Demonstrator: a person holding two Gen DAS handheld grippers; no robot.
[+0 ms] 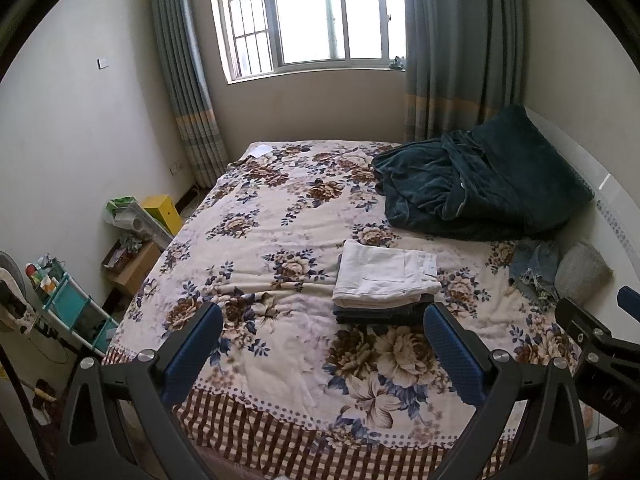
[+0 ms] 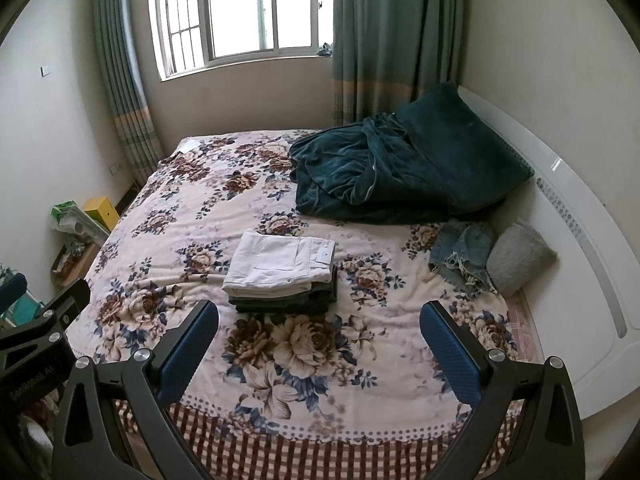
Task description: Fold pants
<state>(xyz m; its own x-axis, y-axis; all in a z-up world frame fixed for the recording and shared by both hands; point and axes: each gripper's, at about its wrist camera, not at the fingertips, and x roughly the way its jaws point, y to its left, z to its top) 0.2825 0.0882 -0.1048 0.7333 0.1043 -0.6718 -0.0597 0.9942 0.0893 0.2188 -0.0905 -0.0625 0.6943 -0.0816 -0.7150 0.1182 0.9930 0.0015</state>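
Both grippers' jaws wide, empty; white folded pants (image 2: 278,266) half-hiding darker pairs (image 2: 288,304) beneath.

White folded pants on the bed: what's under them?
Under the white pants lies a stack of darker folded clothes, grey and dark blue at the edges, resting on the flowered bedspread. How many pieces, and what they are, is covered.
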